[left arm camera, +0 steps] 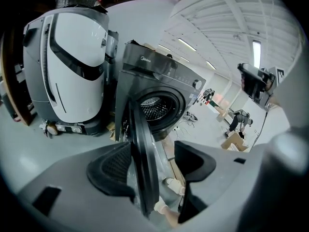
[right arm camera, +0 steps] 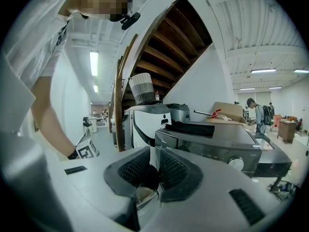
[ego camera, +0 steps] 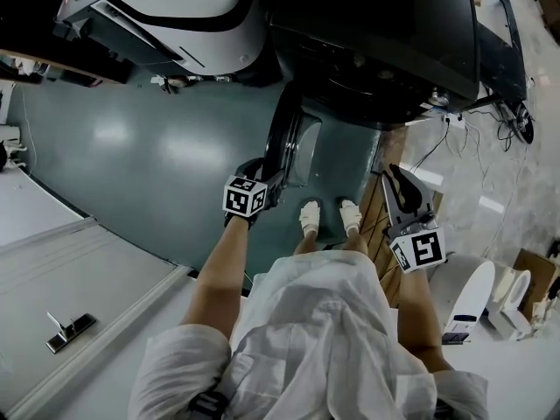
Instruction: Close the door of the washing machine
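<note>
The dark grey, boxy front-loading washing machine (ego camera: 376, 24) stands straight ahead of you, its smooth flat top facing the head view. In the left gripper view its round porthole shows a perforated, shiny metal drum (left arm camera: 154, 106). The round door (left arm camera: 140, 129), a thick black ring around bulging clear glass, stands swung out towards you and is seen edge-on.

Your left forearm is stretched forward and down. The left gripper (left arm camera: 153, 164) has its jaws spread wide, one on each side of the door's free rim. The ribbed black pad on the left sits close against the rim, and the right pad stands clear of it, so nothing is clamped. Its cube with square markers (ego camera: 245, 198) sits just short of the door.

Your right arm is tucked at your side. The right gripper (right arm camera: 155, 166) points roughly level at the machine's upper corner, its ribbed pads drawn nearly together with a narrow slit left and nothing in it.

A glossy white, rounded machine with black trim (left arm camera: 72, 57) stands just beside the washer on the smooth teal-grey floor (ego camera: 131, 147).
</note>
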`<state>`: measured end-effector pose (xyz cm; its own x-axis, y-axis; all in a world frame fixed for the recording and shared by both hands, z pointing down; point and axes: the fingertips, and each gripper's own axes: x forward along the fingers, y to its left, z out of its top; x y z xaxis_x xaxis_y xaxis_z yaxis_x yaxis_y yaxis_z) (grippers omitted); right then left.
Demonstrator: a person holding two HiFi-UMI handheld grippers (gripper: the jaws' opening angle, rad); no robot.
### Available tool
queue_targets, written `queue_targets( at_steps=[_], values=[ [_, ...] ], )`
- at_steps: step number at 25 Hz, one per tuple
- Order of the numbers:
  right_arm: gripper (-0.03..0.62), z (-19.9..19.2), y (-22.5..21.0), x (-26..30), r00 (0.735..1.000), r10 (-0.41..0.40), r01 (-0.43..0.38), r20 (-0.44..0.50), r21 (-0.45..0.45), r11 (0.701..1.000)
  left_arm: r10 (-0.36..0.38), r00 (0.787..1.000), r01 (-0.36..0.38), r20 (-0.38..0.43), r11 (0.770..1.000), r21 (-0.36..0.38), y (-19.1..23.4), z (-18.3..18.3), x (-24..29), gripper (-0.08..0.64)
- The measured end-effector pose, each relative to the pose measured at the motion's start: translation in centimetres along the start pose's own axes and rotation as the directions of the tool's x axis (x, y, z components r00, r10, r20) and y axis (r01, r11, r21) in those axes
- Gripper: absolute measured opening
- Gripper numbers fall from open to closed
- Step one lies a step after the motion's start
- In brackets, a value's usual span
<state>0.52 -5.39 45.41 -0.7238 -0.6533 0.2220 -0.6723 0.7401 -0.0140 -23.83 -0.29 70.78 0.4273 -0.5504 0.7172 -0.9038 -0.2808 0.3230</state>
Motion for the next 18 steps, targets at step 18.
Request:
queue_targets(
  at_steps=[18],
  values=[
    [0.066,-1.8,-3.9,-4.0,0.988,-0.152,0.153,-0.023,0.038,0.987,-0.228,0.970,0.230,-0.084,0.973,0.012,-10.6,2.0,5.8,0.279]
  ],
)
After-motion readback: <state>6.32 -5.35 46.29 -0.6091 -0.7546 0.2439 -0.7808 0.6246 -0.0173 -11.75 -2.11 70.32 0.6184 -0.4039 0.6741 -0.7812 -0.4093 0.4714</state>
